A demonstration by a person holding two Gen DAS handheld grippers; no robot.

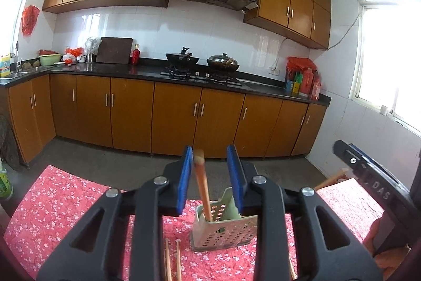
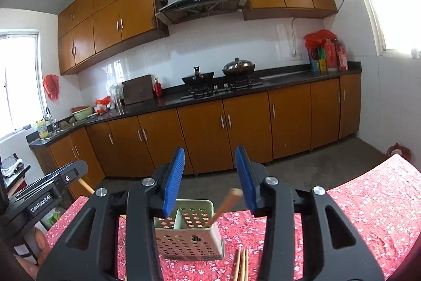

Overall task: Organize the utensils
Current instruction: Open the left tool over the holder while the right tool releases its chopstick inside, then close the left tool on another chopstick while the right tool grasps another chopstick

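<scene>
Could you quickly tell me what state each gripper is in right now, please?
Left gripper: open, holding nothing; a chopstick stands free between its fingers, in the utensil holder.
Right gripper: open, holding nothing.

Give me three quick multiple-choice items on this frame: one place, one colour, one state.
1. Where does the holder stand?
A. on the flowered cloth
B. on the counter
C. in the sink

2. What colour are the gripper pads?
A. red
B. blue
C. grey

3. How does the chopstick sit in the holder?
A. flat on the cloth
B. clamped by the left gripper
C. leaning in a compartment, free of the pads

Answers: 1 A, cloth shows beneath its base; 2 B, both views show blue; 3 C, gaps show beside it.
</scene>
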